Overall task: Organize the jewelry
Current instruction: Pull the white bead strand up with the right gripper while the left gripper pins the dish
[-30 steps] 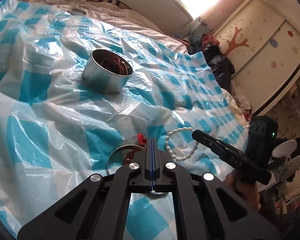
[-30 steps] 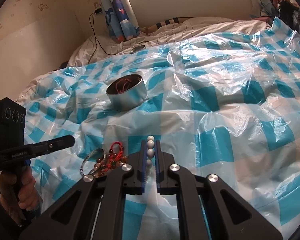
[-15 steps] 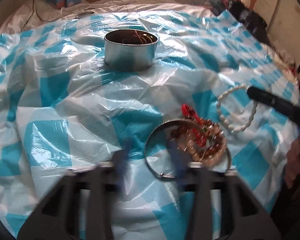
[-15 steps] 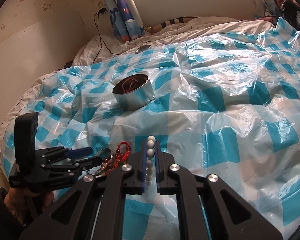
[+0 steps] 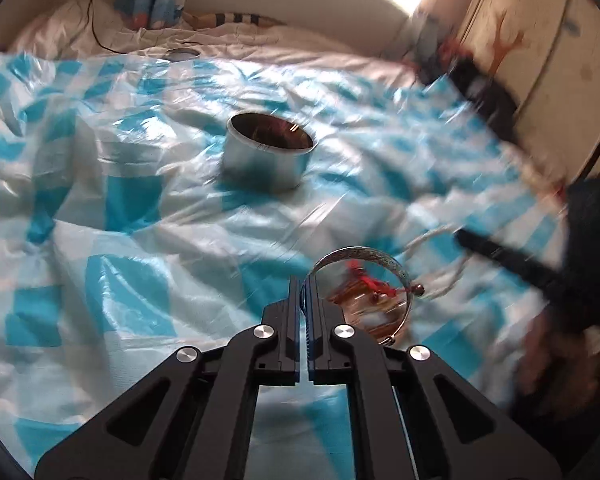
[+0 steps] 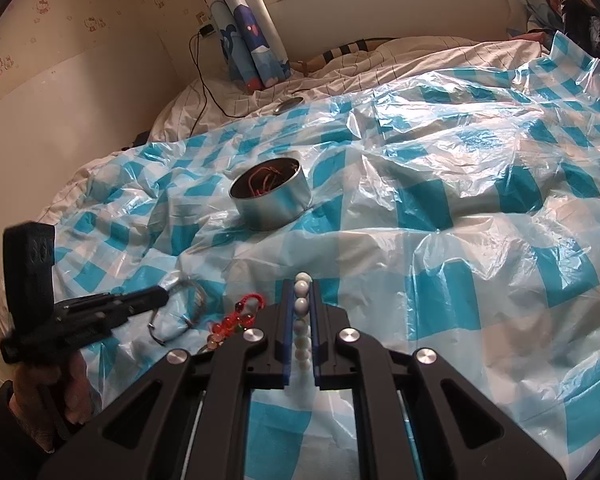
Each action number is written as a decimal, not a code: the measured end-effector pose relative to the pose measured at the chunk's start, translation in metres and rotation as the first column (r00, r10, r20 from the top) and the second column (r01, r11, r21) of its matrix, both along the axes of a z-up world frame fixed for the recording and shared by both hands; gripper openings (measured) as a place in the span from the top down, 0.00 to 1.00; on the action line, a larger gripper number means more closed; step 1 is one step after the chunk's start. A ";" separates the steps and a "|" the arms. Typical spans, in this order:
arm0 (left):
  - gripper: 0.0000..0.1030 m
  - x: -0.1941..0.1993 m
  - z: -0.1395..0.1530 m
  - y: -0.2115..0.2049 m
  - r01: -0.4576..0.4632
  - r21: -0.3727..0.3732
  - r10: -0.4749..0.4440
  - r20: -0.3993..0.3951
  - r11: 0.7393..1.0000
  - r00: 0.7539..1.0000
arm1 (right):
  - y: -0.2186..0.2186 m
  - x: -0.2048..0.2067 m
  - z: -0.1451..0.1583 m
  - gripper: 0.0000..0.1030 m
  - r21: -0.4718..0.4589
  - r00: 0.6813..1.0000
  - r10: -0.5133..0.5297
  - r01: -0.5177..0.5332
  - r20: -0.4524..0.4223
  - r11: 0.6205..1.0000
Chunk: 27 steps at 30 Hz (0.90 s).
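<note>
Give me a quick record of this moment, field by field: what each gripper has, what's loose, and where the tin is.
left gripper: shut on silver bangle
right gripper: shut on white bead bracelet
loose: red bead bracelet on the checked plastic sheet
round tin: upright, open, red cords inside, beyond both grippers

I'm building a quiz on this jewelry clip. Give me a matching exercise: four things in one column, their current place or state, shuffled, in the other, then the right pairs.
Things:
1. silver bangle
2. white bead bracelet
3. red bead bracelet
4. metal tin

Places or states:
A. stands open on the checked plastic sheet, red cords inside
B. pinched in the left hand-held gripper
C. lies loose on the sheet
D. clamped in the right hand-held gripper

Pairs: 1-B, 2-D, 3-C, 4-A
</note>
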<state>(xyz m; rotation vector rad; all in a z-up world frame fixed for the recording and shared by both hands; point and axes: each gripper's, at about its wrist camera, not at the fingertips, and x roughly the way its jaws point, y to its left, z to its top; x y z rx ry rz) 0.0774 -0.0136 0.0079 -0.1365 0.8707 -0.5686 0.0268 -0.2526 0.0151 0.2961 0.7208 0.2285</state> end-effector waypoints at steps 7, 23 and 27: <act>0.98 0.011 0.007 -0.003 0.068 -0.233 -0.079 -0.038 0.970 0.996 | 0.002 -0.005 0.014 0.92 0.016 0.997 0.009 -0.010 0.072 1.000; 0.98 0.023 -0.022 -0.028 0.066 -0.108 -0.078 -0.112 0.992 0.991 | -0.001 -0.003 0.013 0.92 0.030 0.998 0.011 -0.013 0.065 0.999; 0.98 0.030 -0.007 -0.015 0.041 -0.191 -0.060 -0.096 0.981 0.994 | 0.002 -0.002 0.022 0.92 0.061 0.995 0.037 -0.043 0.091 0.997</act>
